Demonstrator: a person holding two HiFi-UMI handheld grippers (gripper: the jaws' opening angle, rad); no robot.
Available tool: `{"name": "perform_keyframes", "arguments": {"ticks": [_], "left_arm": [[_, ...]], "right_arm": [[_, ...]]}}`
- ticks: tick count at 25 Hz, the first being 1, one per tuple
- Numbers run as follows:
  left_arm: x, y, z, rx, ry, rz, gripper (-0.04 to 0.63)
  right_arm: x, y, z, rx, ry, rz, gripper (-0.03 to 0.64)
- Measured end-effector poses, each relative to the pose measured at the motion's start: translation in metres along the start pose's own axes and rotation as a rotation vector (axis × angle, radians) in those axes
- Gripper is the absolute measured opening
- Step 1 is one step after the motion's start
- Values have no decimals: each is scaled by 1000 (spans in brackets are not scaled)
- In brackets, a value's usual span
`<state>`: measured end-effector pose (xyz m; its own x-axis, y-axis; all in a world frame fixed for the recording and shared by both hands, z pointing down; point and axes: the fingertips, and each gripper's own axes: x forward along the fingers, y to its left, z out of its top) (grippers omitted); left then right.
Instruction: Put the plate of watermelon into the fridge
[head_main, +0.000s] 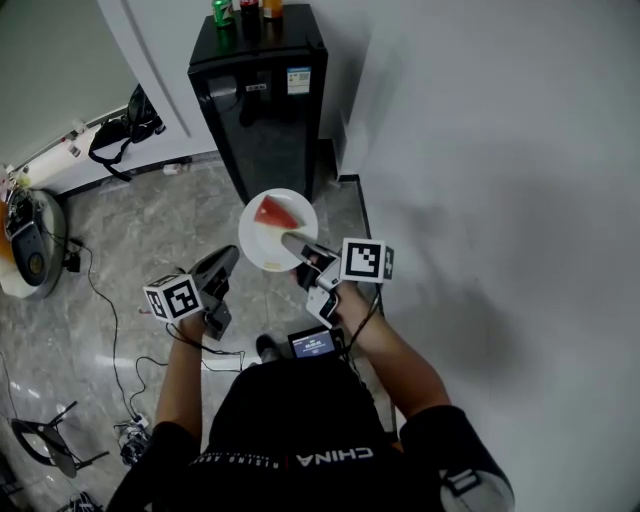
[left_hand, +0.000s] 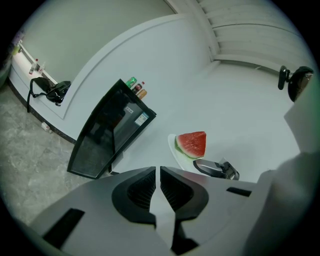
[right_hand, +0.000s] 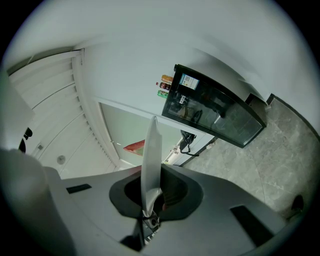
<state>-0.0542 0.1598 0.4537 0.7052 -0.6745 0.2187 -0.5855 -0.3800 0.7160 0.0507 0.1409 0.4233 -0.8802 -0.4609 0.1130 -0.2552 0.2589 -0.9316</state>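
Right claw (right_hand: 151, 194) clamped on plate (head_main: 258, 256) rim, watermelon (head_main: 277, 213) half-hidden; left claw (left_hand: 158, 183) together, empty.

Left claw (head_main: 226, 258) pinched together, empty; right claw (head_main: 292, 241) clamps the plate (head_main: 258, 245) rim.

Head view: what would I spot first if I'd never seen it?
A red watermelon slice on a white plate, held up by its rim in the right gripper. Just ahead stands a black fridge, door shut, with drinks on top.
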Motion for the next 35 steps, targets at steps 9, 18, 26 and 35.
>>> {"name": "perform_keyframes", "arguments": {"ticks": [9,18,26,35], "left_arm": [[15,4,-9,-15,13,35,17],[51,-5,-14,-38,8,66,98],[51,-2,-17,-44,-4,134,159],[72,52,14,-40,14,148,186]], "right_arm": [[-13,-9,10,5,0,-3,23],[-29,-24,40,55,6,38,23],[-36,-36,54,44,28,36,23],[-1,-58,81,43,16,-4,23]]}}
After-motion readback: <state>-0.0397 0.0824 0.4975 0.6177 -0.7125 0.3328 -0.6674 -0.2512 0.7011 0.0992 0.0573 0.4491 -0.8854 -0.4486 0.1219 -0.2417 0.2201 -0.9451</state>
